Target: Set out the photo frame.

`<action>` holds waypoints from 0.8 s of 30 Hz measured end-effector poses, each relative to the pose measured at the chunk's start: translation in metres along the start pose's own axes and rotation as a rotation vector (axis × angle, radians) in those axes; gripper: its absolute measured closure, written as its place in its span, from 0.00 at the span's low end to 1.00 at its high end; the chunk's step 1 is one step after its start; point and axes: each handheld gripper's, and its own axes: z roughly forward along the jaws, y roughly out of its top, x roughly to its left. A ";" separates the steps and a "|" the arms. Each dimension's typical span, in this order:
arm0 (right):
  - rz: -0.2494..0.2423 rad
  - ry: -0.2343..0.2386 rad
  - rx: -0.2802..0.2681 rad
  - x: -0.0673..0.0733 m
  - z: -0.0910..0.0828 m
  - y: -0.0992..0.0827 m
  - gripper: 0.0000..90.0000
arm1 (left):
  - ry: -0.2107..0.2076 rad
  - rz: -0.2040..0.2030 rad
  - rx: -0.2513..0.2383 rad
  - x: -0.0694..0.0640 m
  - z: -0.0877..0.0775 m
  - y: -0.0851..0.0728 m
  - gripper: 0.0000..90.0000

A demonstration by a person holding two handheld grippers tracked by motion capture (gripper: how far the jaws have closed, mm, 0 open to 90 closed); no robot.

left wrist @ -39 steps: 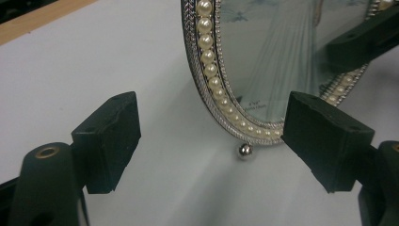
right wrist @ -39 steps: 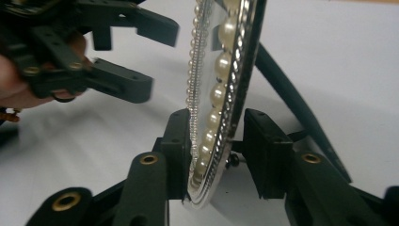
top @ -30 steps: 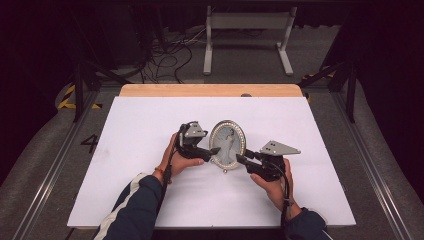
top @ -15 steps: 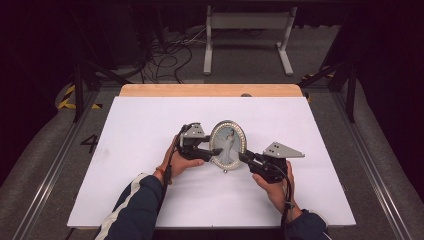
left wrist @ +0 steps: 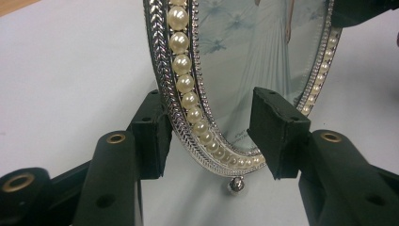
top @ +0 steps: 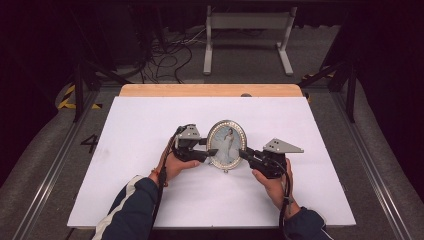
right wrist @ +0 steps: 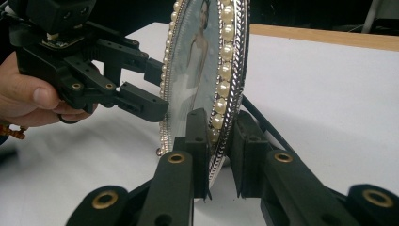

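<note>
an oval picture frame edged with pearls stood upright near the middle of a white table, caught between two hand-held claws. the right claw was clamped on the frame's rim low on its right side: in the right gripper view one pad pressed on the glass front and the other on the back, with the pearl edge running up between them. a thin dark strut slanted from behind the frame down to the table just beyond that claw. the left claw sat astride the frame's lower left edge, and its jaws had just been closing; in the left gripper view one pad lay right against the silver outer rim and the other pad stood just off the glass, a small gap showing, so the jaws were still apart and not yet pinching. a small silver ball foot hung under the frame just ahead of the left claw, close above the table. from the high view the left hand and the right hand flanked the frame, each claw pointing inward at it. a wooden strip ran along the far edge of the table, well beyond both claws.
</note>
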 end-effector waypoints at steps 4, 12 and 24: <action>0.010 0.003 -0.002 -0.001 0.003 0.001 0.87 | 0.004 0.008 -0.004 -0.003 -0.005 -0.003 0.57; -0.014 -0.026 -0.010 0.003 0.004 0.001 0.84 | 0.022 0.000 -0.014 -0.004 -0.006 -0.003 0.58; -0.042 -0.050 -0.039 0.007 -0.006 0.001 0.90 | 0.042 -0.015 -0.070 -0.001 -0.010 -0.001 0.63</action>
